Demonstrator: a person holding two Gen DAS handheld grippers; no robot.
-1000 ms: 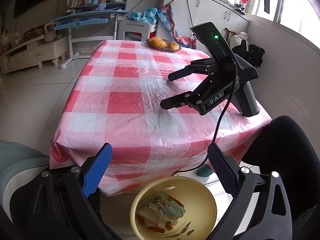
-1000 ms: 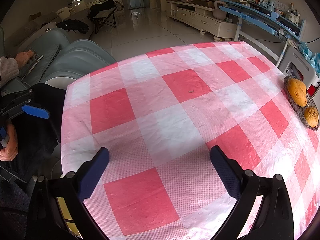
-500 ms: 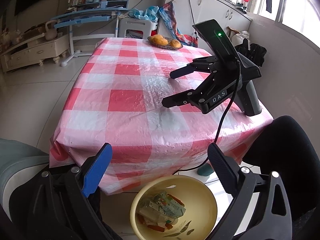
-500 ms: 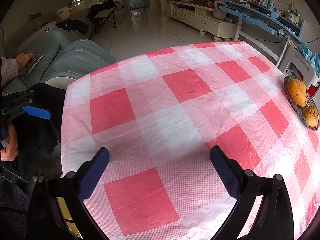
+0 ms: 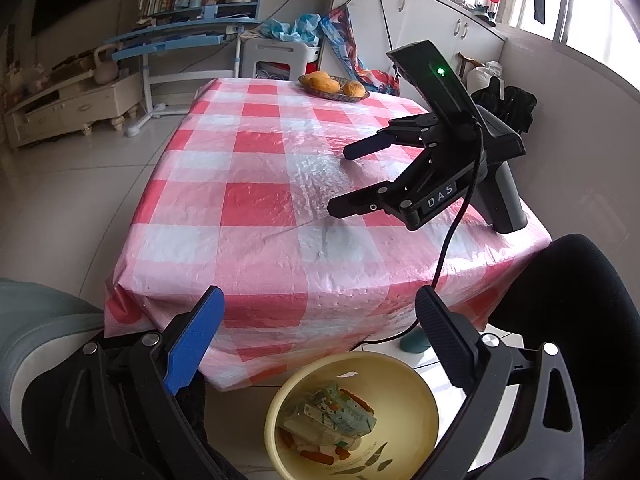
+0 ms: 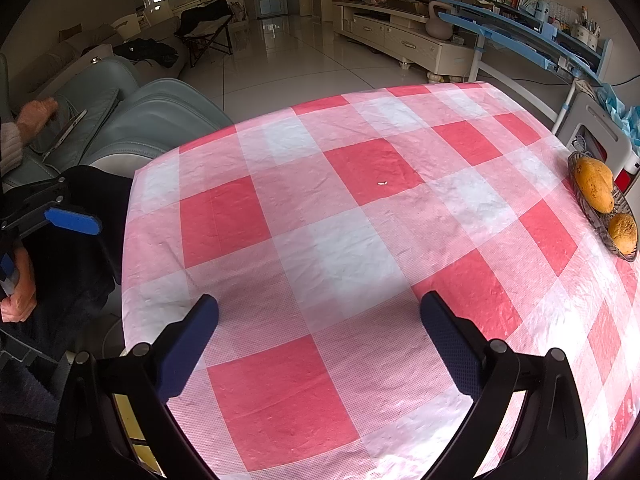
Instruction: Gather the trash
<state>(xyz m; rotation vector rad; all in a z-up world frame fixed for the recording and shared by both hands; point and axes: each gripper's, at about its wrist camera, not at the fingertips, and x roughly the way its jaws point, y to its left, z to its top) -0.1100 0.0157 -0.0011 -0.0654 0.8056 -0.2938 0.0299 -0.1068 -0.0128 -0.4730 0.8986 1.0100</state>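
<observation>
In the left wrist view, my left gripper [image 5: 320, 340] is open and empty, held off the table's near edge above a yellow bowl [image 5: 416, 392] on the floor. The bowl holds a crushed green-and-white carton [image 5: 332, 416] and orange scraps. My right gripper [image 5: 344, 182] rests on the checked tablecloth [image 5: 256, 208] with its jaws open and no hand seen on it. In the right wrist view the right gripper [image 6: 320, 332] is open over the cloth [image 6: 344, 248]. A tiny white scrap [image 6: 383, 183] lies on a red square farther ahead. The left gripper's blue pad [image 6: 72, 220] shows at the left edge.
A wire basket of yellow-orange fruit [image 5: 334, 86] [image 6: 600, 204] sits at the table's far corner. A grey-green sofa [image 6: 132, 120] stands beside the table, with a person's hand [image 6: 18, 292] at the left edge. A black cable [image 5: 452, 240] hangs over the table's edge near a dark chair [image 5: 568, 320].
The left gripper's view has shifted slightly, so the table sits a little farther off and the bowl lower in frame. The right gripper has not moved.
</observation>
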